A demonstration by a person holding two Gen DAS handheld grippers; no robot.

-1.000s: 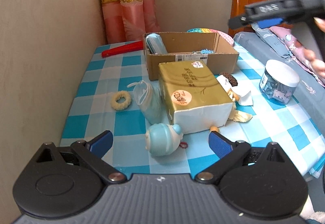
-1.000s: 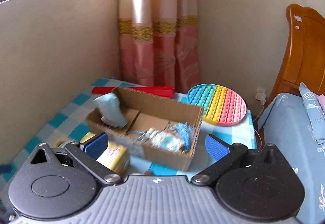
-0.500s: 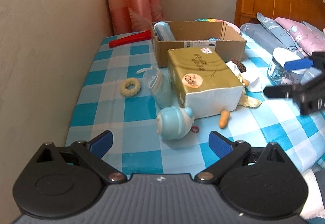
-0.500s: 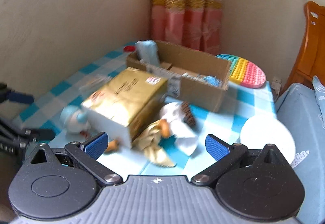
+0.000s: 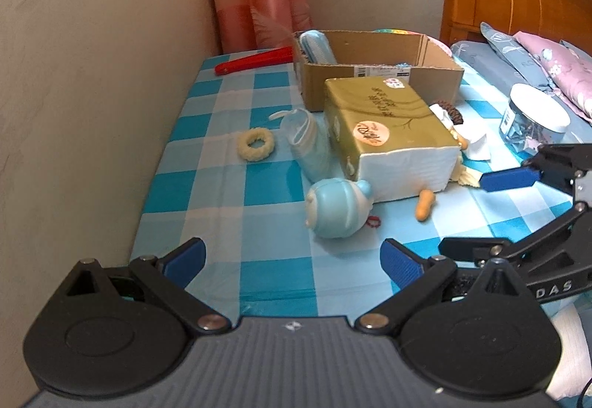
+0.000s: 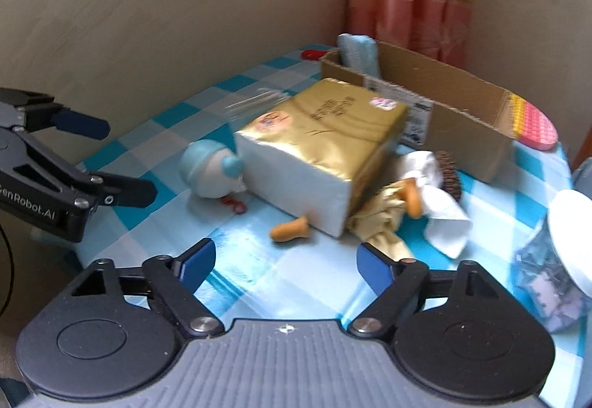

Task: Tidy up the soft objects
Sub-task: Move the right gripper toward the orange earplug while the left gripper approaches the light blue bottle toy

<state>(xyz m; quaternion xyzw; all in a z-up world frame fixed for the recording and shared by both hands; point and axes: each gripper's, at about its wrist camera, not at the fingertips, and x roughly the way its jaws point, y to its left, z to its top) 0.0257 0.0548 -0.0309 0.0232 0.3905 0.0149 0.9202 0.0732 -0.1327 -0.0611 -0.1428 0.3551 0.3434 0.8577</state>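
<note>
Right gripper (image 6: 285, 260): empty, jaws just narrowing; lower squarely over orange toy piece (image 6: 290, 228), possibly a doll's leg

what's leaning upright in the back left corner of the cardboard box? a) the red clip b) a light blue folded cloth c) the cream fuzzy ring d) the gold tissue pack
b: a light blue folded cloth stands against the corner of the cardboard box, while the cream ring and gold tissue pack lie outside it on the checked tablecloth.
</note>
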